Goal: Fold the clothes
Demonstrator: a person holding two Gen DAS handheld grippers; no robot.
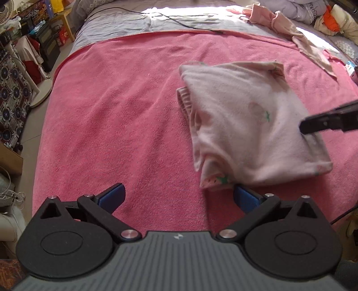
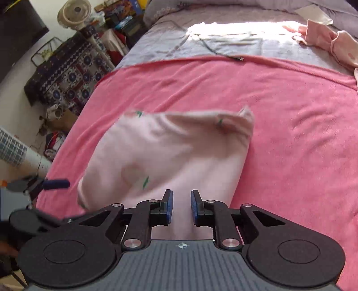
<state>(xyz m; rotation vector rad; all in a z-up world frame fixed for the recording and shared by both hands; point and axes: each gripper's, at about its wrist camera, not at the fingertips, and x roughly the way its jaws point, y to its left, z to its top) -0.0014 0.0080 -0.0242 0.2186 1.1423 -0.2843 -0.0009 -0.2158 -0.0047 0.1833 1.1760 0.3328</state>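
A pale pink garment (image 1: 246,125) with small green marks lies folded into a rough square on the pink blanket (image 1: 123,112). My left gripper (image 1: 179,198) hovers open just in front of the garment's near corner, its blue pads wide apart with only blanket between them. In the right wrist view my right gripper (image 2: 181,201) is low over the near edge of the garment (image 2: 167,152). Its pads stand a narrow gap apart, with cloth showing through the gap and not pinched. The right gripper (image 1: 306,125) reaches in over the garment's right side.
A second pink garment (image 1: 279,24) lies crumpled at the far right of the bed, beside a heap of clothes (image 1: 324,15). A black cable (image 2: 212,49) crosses the grey sheet beyond the blanket (image 2: 290,134). Cluttered furniture (image 1: 22,67) and a fan (image 2: 73,13) line the bed's left side.
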